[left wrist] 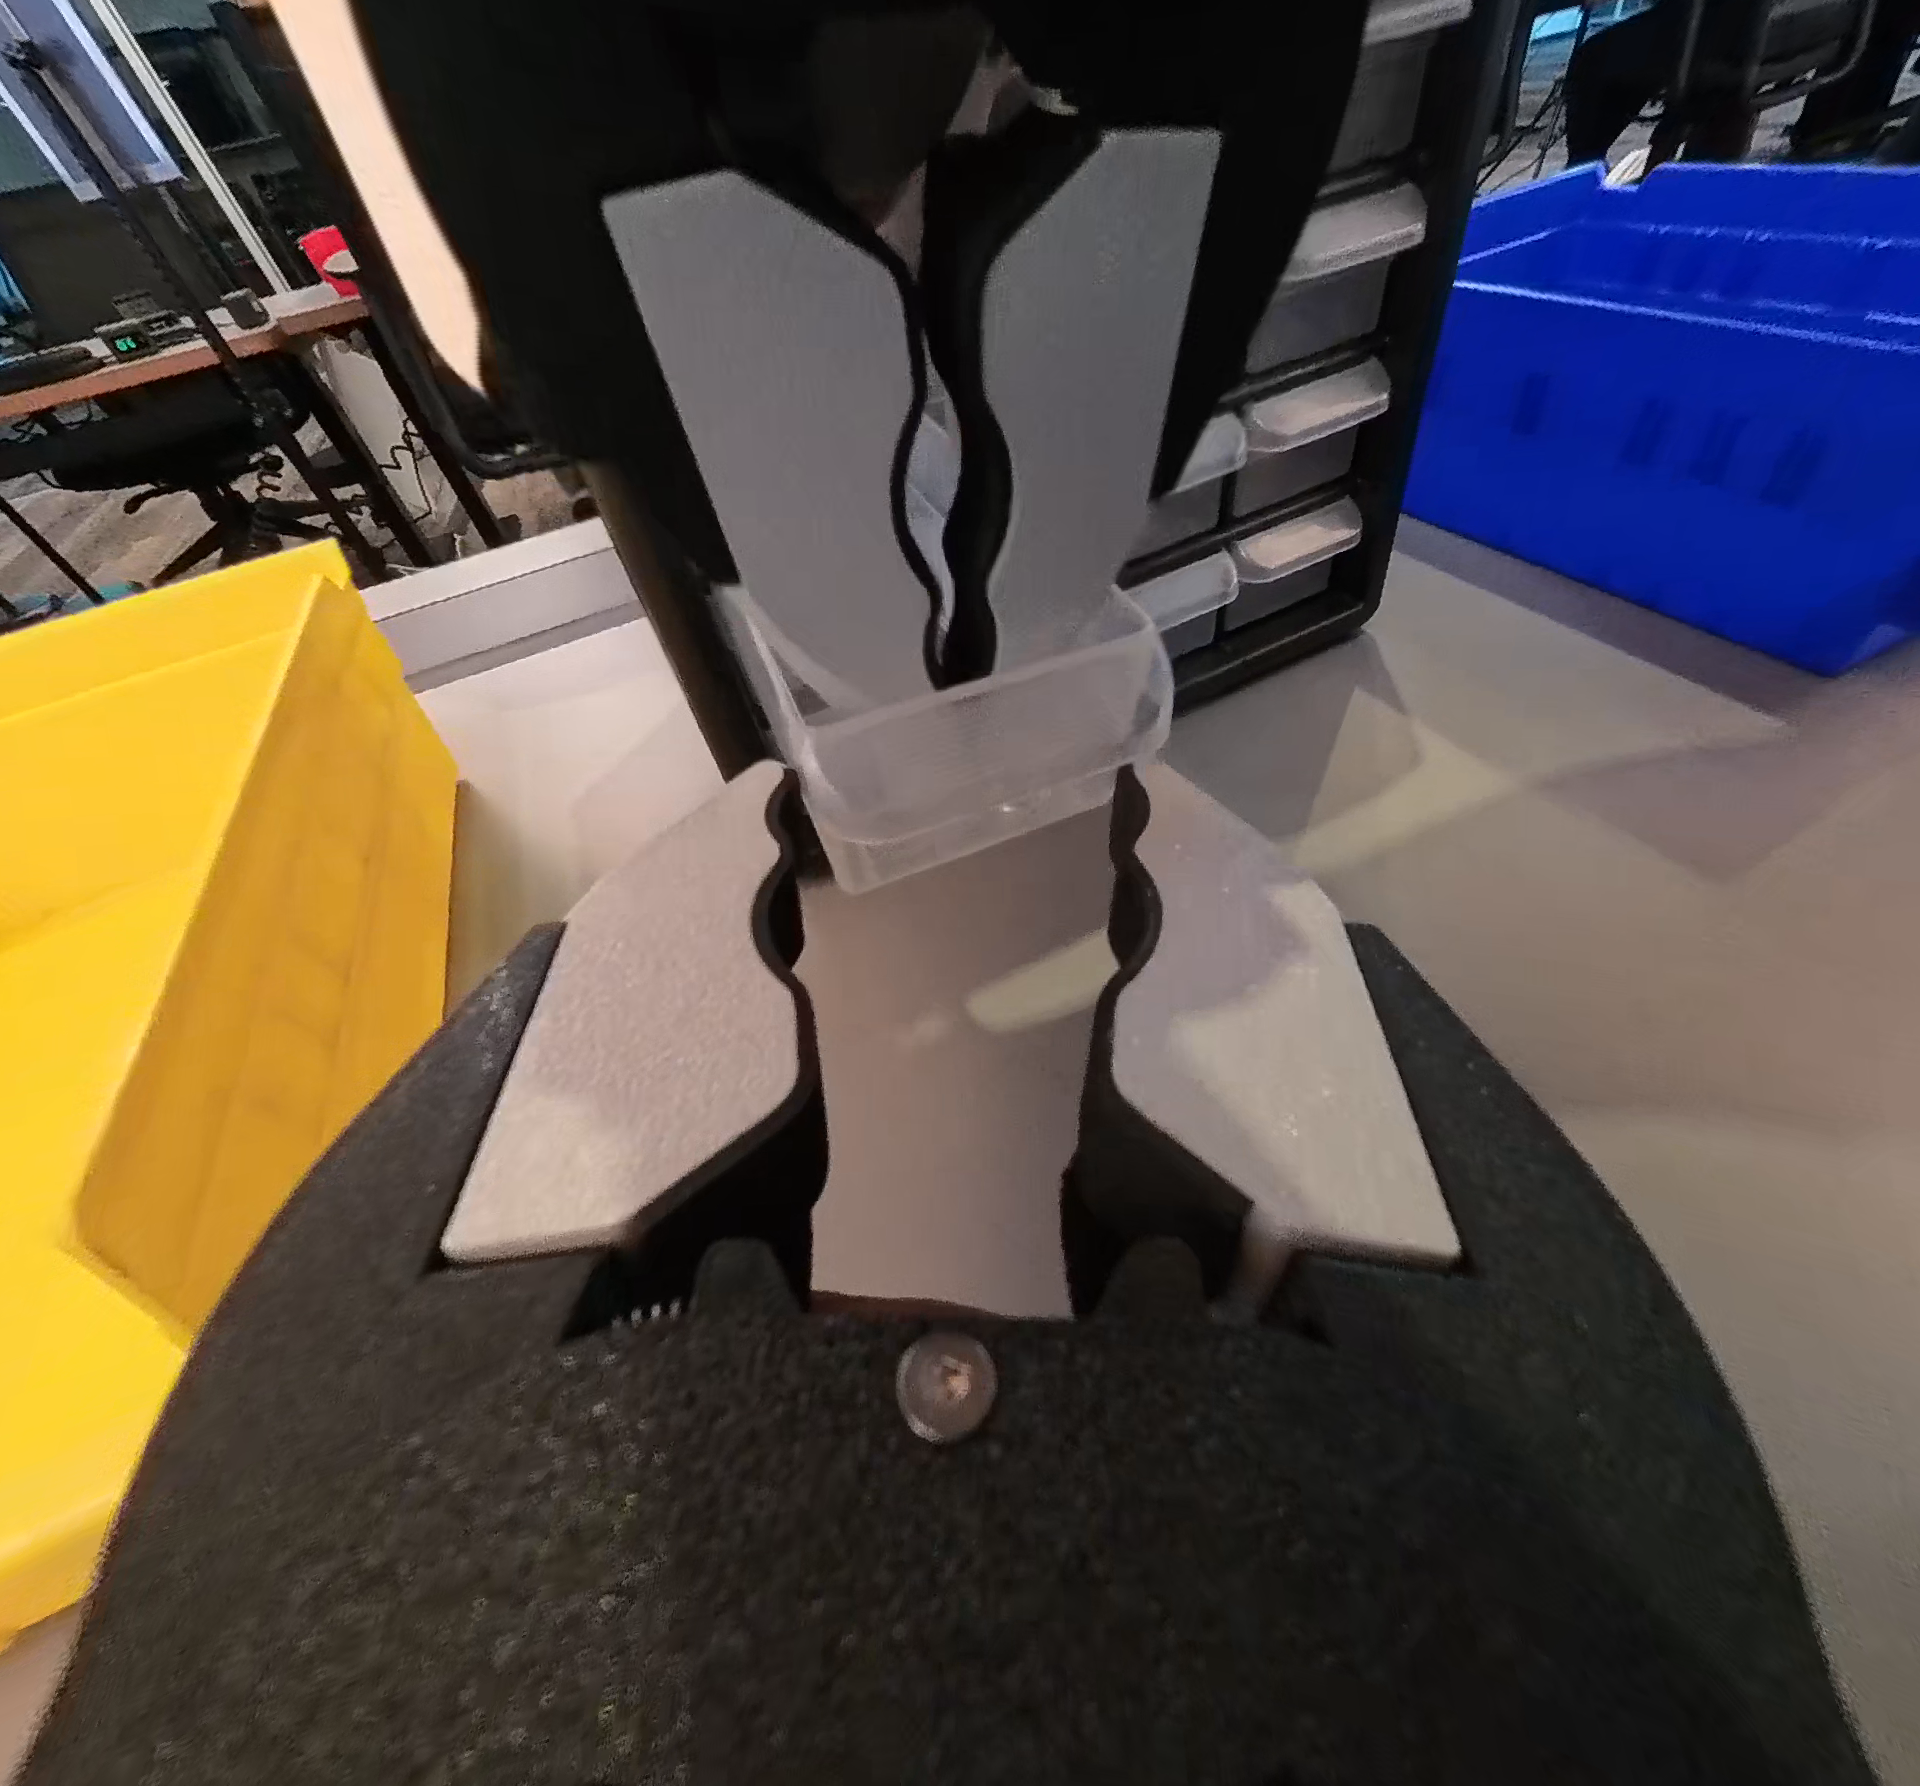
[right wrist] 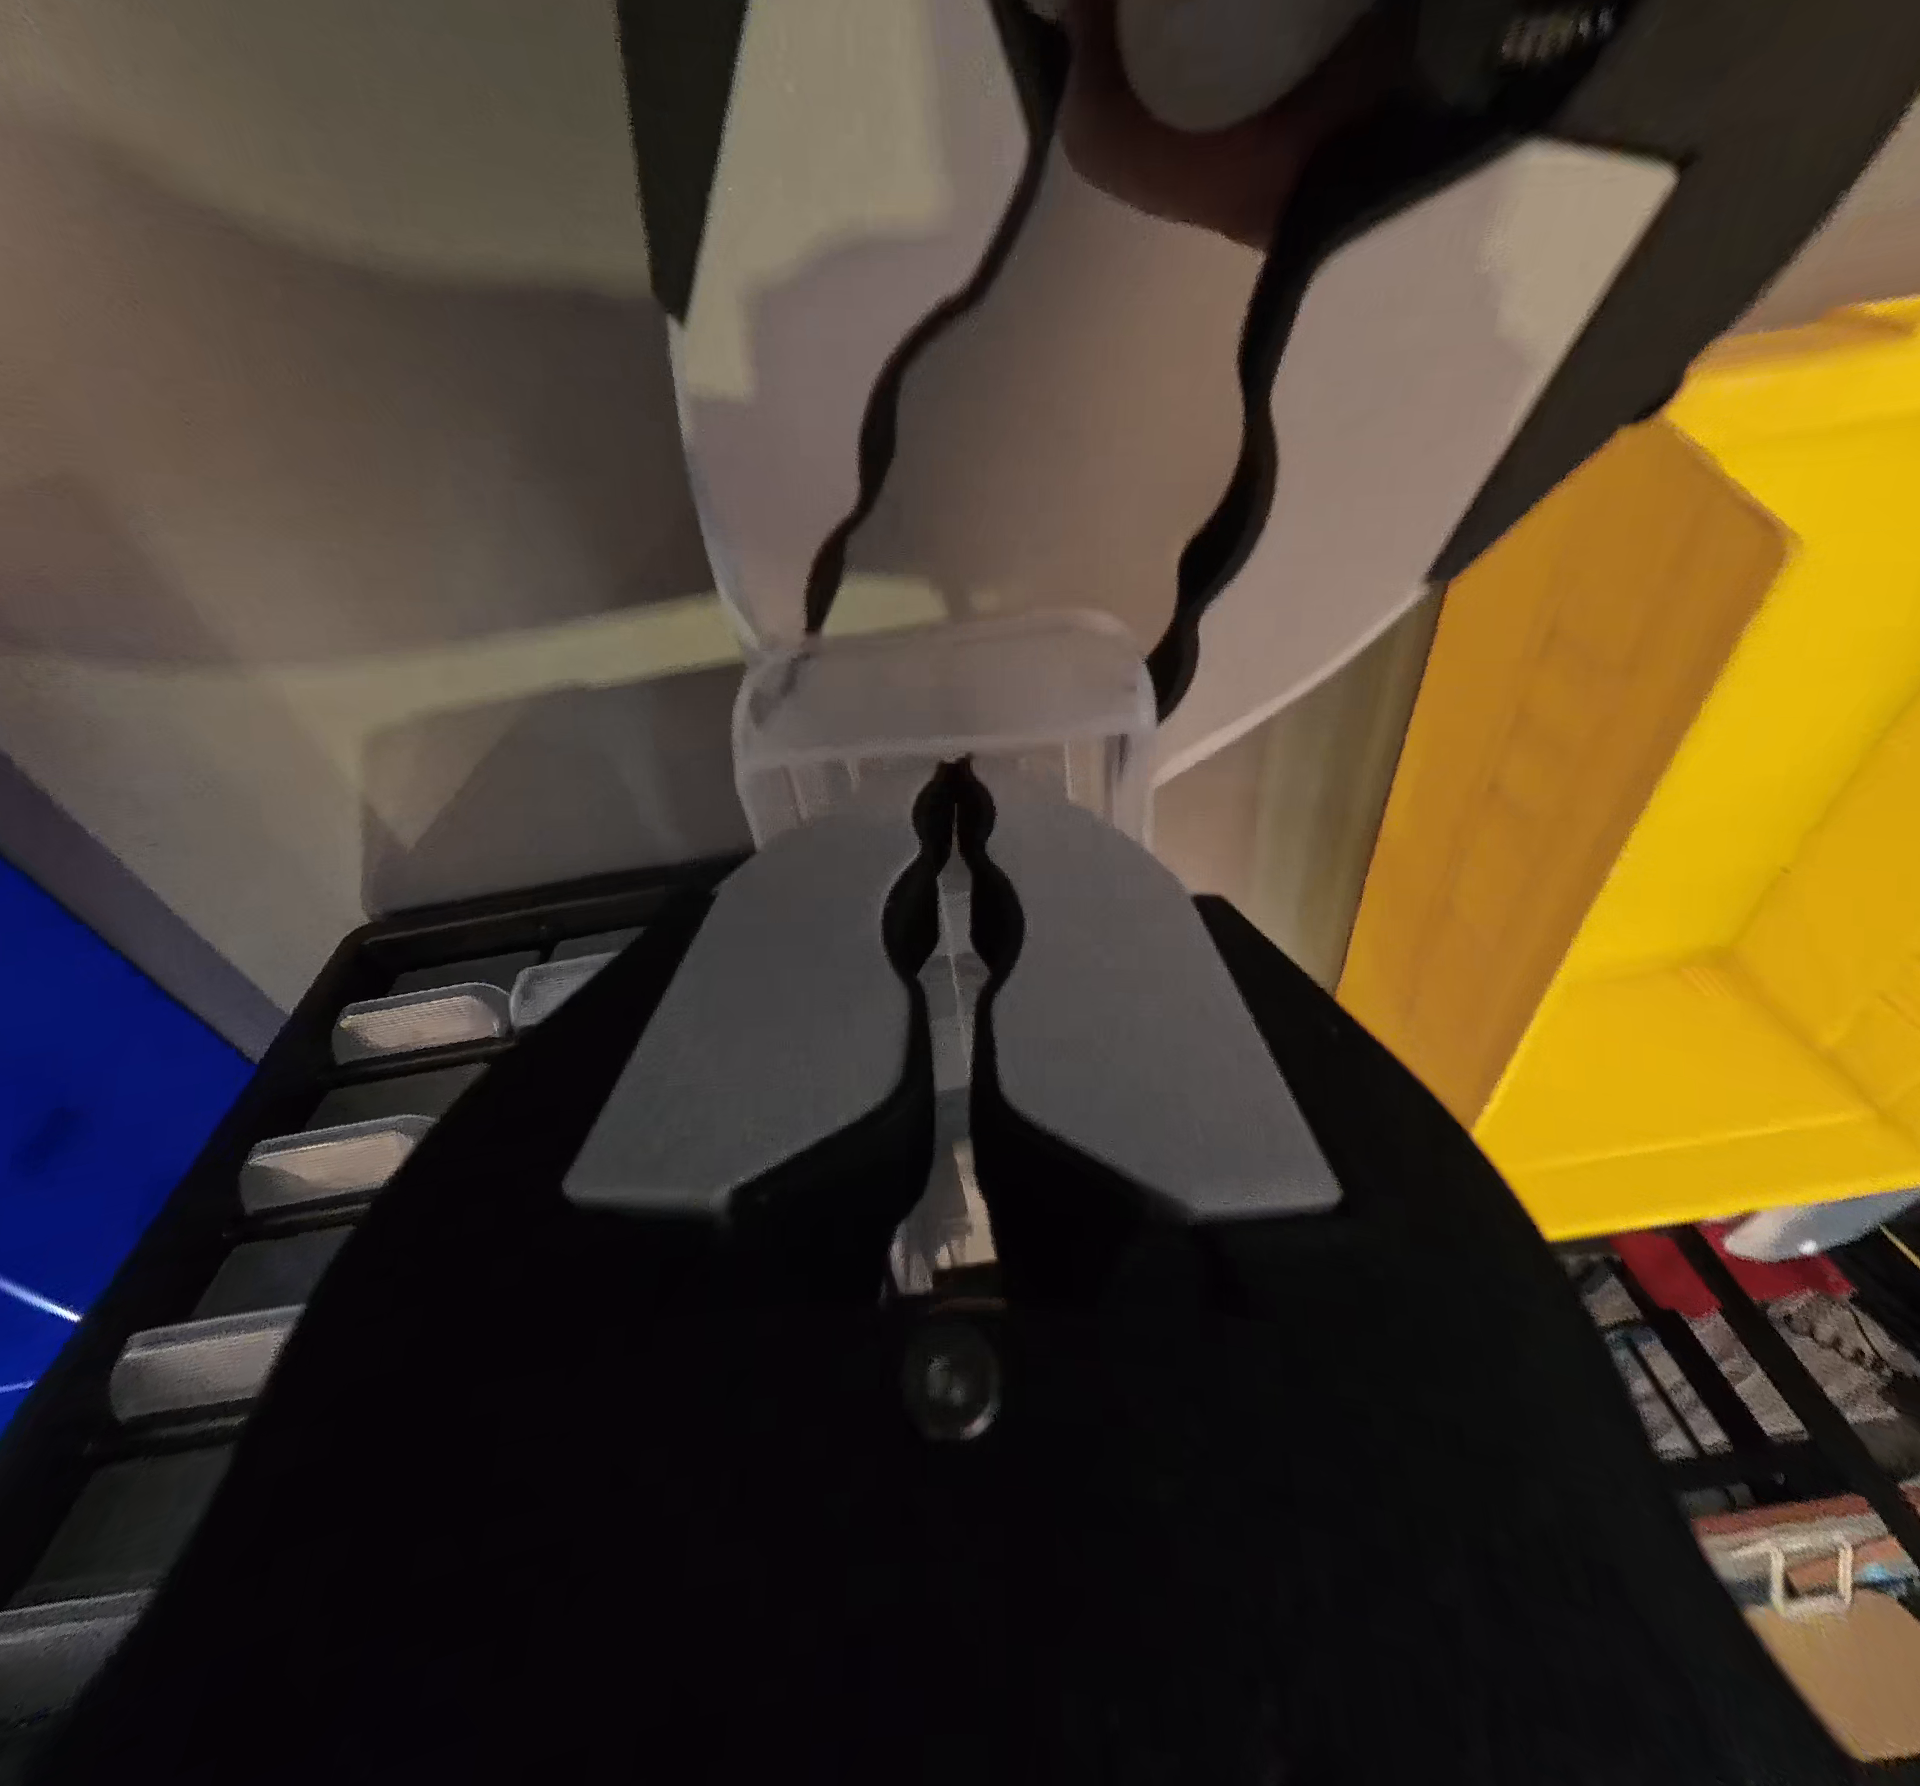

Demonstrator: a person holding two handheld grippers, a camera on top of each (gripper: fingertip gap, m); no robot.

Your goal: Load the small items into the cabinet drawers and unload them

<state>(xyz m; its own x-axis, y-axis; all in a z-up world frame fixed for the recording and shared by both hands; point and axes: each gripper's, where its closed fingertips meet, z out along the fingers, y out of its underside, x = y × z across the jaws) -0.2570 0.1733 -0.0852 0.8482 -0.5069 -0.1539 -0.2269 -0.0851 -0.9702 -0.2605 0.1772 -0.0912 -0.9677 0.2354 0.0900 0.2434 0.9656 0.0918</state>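
A small clear plastic drawer (left wrist: 966, 780) sits crosswise between my left gripper's (left wrist: 958, 801) fingertips. Both pads touch its two ends, so the left gripper is shut on it, just above the grey table (left wrist: 1558, 957). My right gripper (left wrist: 961, 661) comes down from above with its jaws shut, and its tips sit just behind the drawer's front wall. In the right wrist view the shut right gripper (right wrist: 951, 786) meets the drawer (right wrist: 940, 697), and the left gripper (right wrist: 992, 645) clasps the drawer's ends. Nothing shows between the right tips. The drawer's back end is hidden.
The black cabinet (left wrist: 1340, 531) with several clear drawers stands behind the grippers and also shows in the right wrist view (right wrist: 343, 1092). A yellow bin (left wrist: 208, 905) is on the left. A blue bin (left wrist: 1683, 406) is at the back right. Left and right tips are no more than a few centimetres apart. The black cabinet (left wrist: 1340, 531) is about 20 cm from both grippers' fingertips. The right camera catches it too, in the right wrist view (right wrist: 366, 1023).
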